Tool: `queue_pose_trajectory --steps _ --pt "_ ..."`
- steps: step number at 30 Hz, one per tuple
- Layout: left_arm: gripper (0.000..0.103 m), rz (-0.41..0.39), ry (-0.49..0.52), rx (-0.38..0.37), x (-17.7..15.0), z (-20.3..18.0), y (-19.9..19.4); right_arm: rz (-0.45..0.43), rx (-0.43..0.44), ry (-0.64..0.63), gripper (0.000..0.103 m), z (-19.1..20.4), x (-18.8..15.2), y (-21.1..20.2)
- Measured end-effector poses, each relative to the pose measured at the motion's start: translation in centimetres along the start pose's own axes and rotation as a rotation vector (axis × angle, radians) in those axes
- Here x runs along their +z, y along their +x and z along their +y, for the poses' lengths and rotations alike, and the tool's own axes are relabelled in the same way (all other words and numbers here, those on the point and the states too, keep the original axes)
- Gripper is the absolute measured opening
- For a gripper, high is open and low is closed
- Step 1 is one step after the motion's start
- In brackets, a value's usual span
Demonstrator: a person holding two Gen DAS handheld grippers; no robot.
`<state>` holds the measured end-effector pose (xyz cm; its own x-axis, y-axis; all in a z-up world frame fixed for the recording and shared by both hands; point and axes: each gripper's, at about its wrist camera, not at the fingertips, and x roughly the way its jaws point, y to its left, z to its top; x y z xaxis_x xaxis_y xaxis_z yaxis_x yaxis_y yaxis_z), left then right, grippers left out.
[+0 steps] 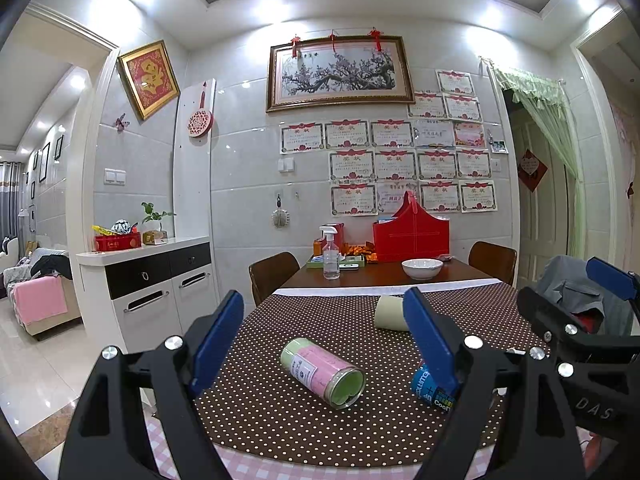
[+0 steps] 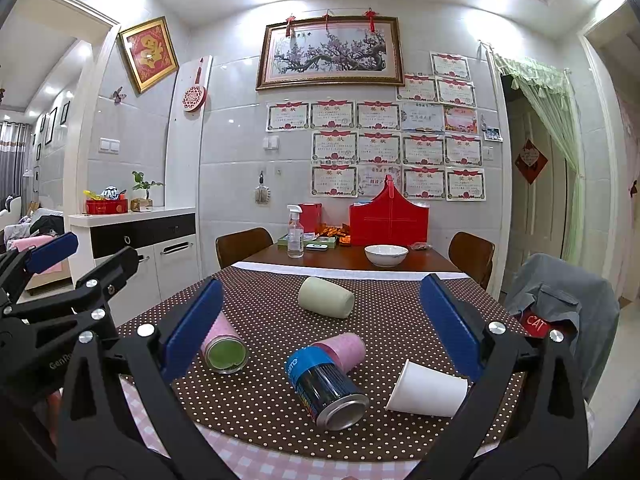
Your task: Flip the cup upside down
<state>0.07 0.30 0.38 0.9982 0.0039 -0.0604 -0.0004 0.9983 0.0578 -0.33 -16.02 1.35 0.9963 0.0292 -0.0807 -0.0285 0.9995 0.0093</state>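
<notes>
Several cups lie on their sides on the brown polka-dot cloth (image 2: 280, 400). A pink-and-green cup (image 1: 323, 372) lies between my open left gripper's (image 1: 328, 344) fingers, a little beyond them; it also shows in the right wrist view (image 2: 224, 350). A pale green cup (image 2: 326, 297) lies farther back (image 1: 390, 312). A blue-and-black can-like cup (image 2: 326, 388) lies before a pink cup (image 2: 344, 350). A white paper cup (image 2: 426, 389) lies by the right finger of my open, empty right gripper (image 2: 324, 328).
A white bowl (image 2: 386, 255), a spray bottle (image 2: 295, 232), a red box (image 2: 390, 216) and a tray stand at the table's far end. Chairs flank the table; one on the right holds a grey jacket (image 2: 560, 300). A cabinet (image 2: 140, 248) stands left.
</notes>
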Motion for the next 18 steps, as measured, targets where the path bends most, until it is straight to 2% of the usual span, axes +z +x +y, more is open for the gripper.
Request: queue_pose_trajectory --steps 11,13,14,18 --pt "0.081 0.005 0.001 -0.001 -0.1 0.4 0.0 0.005 0.002 0.002 0.097 0.2 -0.5 0.3" --pt "0.081 0.007 0.001 0.000 -0.8 0.5 0.3 0.007 0.004 0.003 0.097 0.2 -0.6 0.4" --pt "0.081 0.011 0.000 0.001 -1.7 0.9 1.2 0.010 0.004 0.004 0.097 0.4 -1.7 1.4" --pt "0.081 0.013 0.000 0.002 -1.9 0.9 1.2 0.010 0.003 0.003 0.097 0.5 -1.9 1.5"
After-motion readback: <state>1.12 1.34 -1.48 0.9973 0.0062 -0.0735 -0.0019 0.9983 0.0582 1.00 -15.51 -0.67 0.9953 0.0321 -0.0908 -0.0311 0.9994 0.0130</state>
